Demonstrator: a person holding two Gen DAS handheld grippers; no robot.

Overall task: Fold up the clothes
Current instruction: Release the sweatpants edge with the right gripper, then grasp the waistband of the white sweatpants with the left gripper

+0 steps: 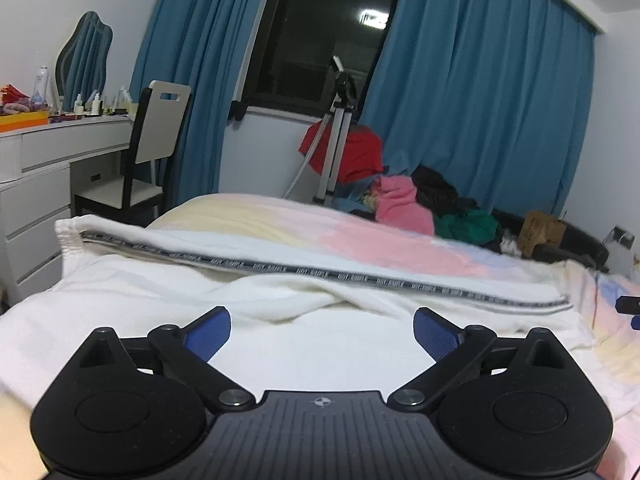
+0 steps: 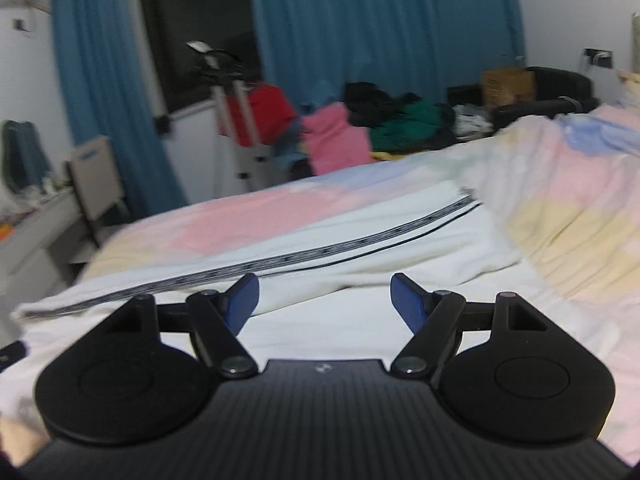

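White trousers [image 1: 248, 280] with lettered side stripe [image 1: 280, 270] laid lengthwise across pastel bedsheet [image 1: 360, 236], one leg folded over the other, waistband end [image 1: 70, 232] toward the dresser side. Ridge of slack cloth bunched in the middle, just ahead of both claws.

Left gripper [image 1: 322, 330]: released, pads spread wide, nothing between, hovering over the near edge of the trousers. Right gripper [image 2: 325, 300]: also released, empty, above the same near edge; view motion-blurred.

Judgement: fold done lengthwise, crosswise fold still pending.

Risks:
- Middle ridge left unsmoothed, then locked in as a crease by the next fold.
- Grabbing only the top layer at the hem end [image 2: 468, 200], layers sliding apart, stripes misaligned.
- Pinching bedsheet along with the trousers, white on pale, hard to separate by eye.
- Uneven lift between the two claws, skewed fold.

Beyond the trousers: clothes pile [image 1: 432, 204] at the far bed edge, tripod [image 1: 336, 140], blue curtains [image 1: 480, 80], chair [image 1: 148, 148] and dresser [image 1: 40, 184] past the waistband end.
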